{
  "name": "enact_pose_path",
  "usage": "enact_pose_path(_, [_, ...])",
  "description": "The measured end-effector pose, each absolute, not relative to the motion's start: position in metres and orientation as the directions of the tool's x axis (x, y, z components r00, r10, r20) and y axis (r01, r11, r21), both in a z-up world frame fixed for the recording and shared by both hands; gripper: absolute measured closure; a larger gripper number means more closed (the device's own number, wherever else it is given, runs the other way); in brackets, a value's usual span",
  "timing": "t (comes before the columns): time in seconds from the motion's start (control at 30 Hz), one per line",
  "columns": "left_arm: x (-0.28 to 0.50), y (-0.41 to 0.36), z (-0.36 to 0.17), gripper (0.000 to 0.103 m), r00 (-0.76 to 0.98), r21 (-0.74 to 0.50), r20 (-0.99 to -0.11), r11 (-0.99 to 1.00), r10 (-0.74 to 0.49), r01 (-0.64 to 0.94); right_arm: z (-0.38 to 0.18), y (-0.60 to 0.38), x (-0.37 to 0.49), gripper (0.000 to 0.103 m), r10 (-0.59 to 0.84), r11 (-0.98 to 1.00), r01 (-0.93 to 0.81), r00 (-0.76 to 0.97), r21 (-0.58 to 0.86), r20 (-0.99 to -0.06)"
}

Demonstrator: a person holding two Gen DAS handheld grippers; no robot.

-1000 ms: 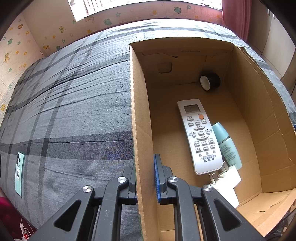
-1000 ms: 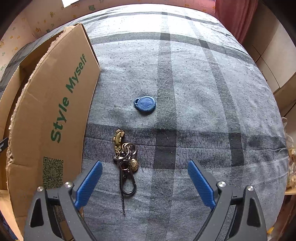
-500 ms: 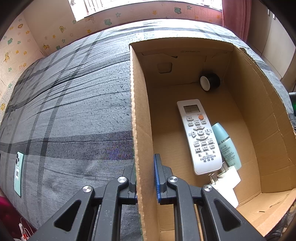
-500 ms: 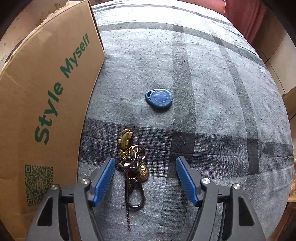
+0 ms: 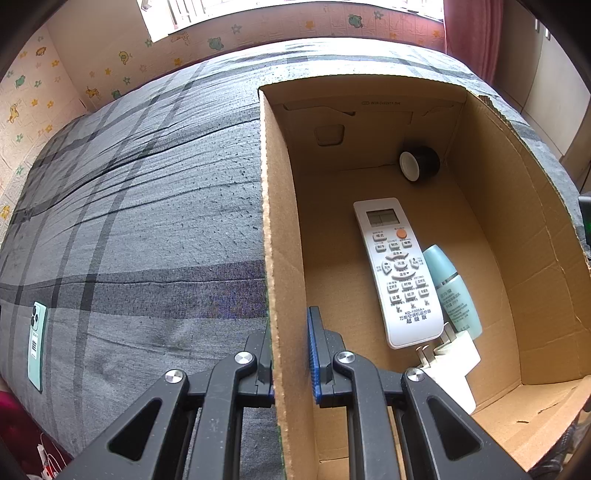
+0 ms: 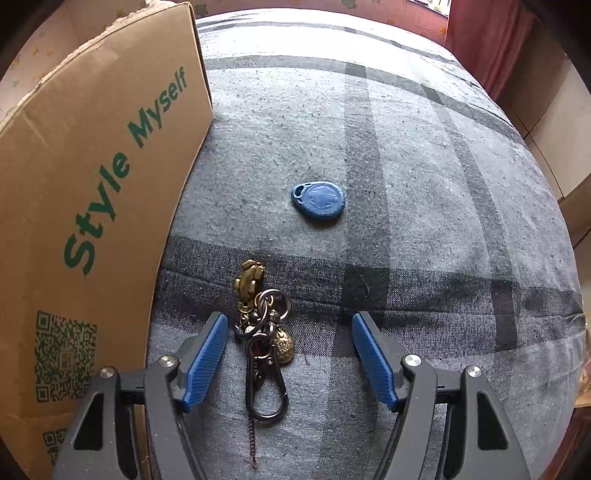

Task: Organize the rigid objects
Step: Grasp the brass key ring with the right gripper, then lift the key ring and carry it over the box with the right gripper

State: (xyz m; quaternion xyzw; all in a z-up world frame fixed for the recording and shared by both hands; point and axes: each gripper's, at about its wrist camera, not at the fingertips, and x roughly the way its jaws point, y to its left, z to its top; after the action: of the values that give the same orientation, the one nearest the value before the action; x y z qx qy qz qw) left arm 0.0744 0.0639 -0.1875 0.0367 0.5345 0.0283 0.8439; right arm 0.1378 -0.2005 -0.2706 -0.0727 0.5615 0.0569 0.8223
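Observation:
My left gripper (image 5: 290, 354) is shut on the left wall of an open cardboard box (image 5: 275, 221). Inside lie a white remote (image 5: 399, 273), a pale teal bottle (image 5: 452, 290), a white plug adapter (image 5: 452, 363) and a black tape roll (image 5: 419, 163). My right gripper (image 6: 286, 354) is open and low over the bed. A brass keychain with rings and a black clip (image 6: 264, 339) lies between its fingers, nearer the left one. A blue key fob (image 6: 319, 201) lies further ahead. The box's printed outer wall (image 6: 92, 206) stands at the left.
Everything rests on a grey plaid bedspread (image 6: 424, 184). A mint-green phone (image 5: 37, 343) lies at the bed's left edge in the left wrist view. A wall with cartoon stickers (image 5: 110, 55) and a red curtain (image 5: 469, 33) lie beyond the bed.
My right gripper has moved forward and down over the keychain, and its fingers have narrowed around it. The left gripper and box have stayed still.

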Motion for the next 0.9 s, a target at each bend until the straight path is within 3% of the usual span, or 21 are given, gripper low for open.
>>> enact_pose_path(0.2, [0.074, 0.064, -0.187, 0.089, 0.426, 0.087, -0.901, 0.996, 0.084, -0.012, -0.270, -0.202, 0.141, 0.032, 0.027, 0.986, -0.164, 0.329, -0.029, -0.944])
enact_pose_path(0.27, [0.074, 0.065, -0.187, 0.089, 0.426, 0.087, -0.901, 0.996, 0.084, -0.012, -0.269, -0.203, 0.139, 0.044, 0.026, 0.987, -0.161, 0.328, -0.029, -0.944])
enact_pose_path(0.3, [0.074, 0.065, -0.187, 0.089, 0.426, 0.087, -0.901, 0.996, 0.084, -0.012, -0.268, -0.202, 0.138, 0.057, 0.030, 0.987, -0.161, 0.328, -0.024, -0.944])
enact_pose_path(0.33, [0.074, 0.065, -0.187, 0.089, 0.426, 0.087, -0.901, 0.996, 0.085, -0.013, -0.266, -0.202, 0.136, 0.077, 0.044, 0.985, -0.171, 0.328, -0.014, -0.944])
enact_pose_path(0.37, [0.074, 0.065, -0.187, 0.089, 0.426, 0.087, -0.901, 0.996, 0.084, -0.013, -0.264, -0.201, 0.134, 0.085, 0.048, 0.984, -0.179, 0.331, -0.012, -0.943])
enact_pose_path(0.9, [0.075, 0.066, -0.186, 0.089, 0.426, 0.085, -0.901, 0.996, 0.081, -0.011, -0.220, -0.212, 0.111, 0.086, 0.045, 0.992, -0.125, 0.374, -0.003, -0.926])
